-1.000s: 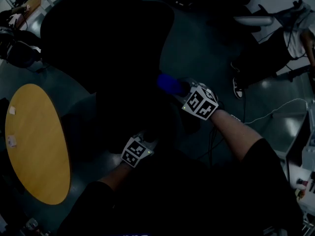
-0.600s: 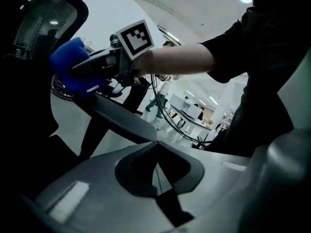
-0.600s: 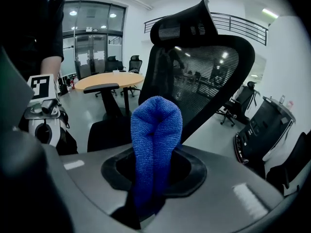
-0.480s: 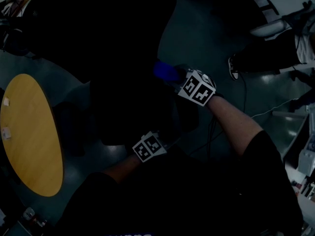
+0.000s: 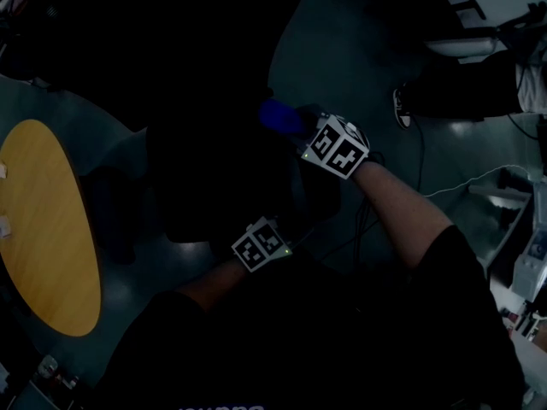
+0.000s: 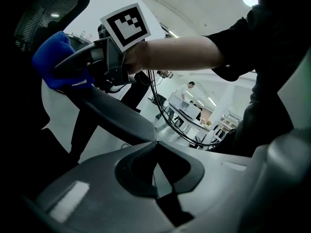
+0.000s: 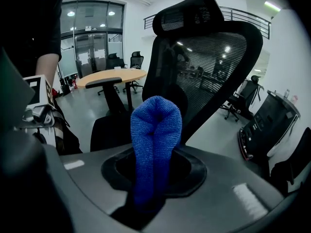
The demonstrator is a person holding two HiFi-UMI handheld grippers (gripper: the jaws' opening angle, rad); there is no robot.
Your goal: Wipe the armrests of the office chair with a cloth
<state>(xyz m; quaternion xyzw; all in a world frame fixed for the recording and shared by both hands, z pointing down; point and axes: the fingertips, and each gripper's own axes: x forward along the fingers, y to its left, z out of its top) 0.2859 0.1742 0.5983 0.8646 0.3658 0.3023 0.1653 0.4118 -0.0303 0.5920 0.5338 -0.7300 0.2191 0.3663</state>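
Our right tongs (image 7: 154,188) clench the blue cloth (image 7: 155,130) against the armrest (image 6: 114,113) of the office chair (image 7: 214,57). Our left tongs (image 6: 156,176) are closed on nothing, below that armrest.

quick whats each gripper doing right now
Left gripper: shut, nothing between its jaws.
Right gripper: shut on the cloth.
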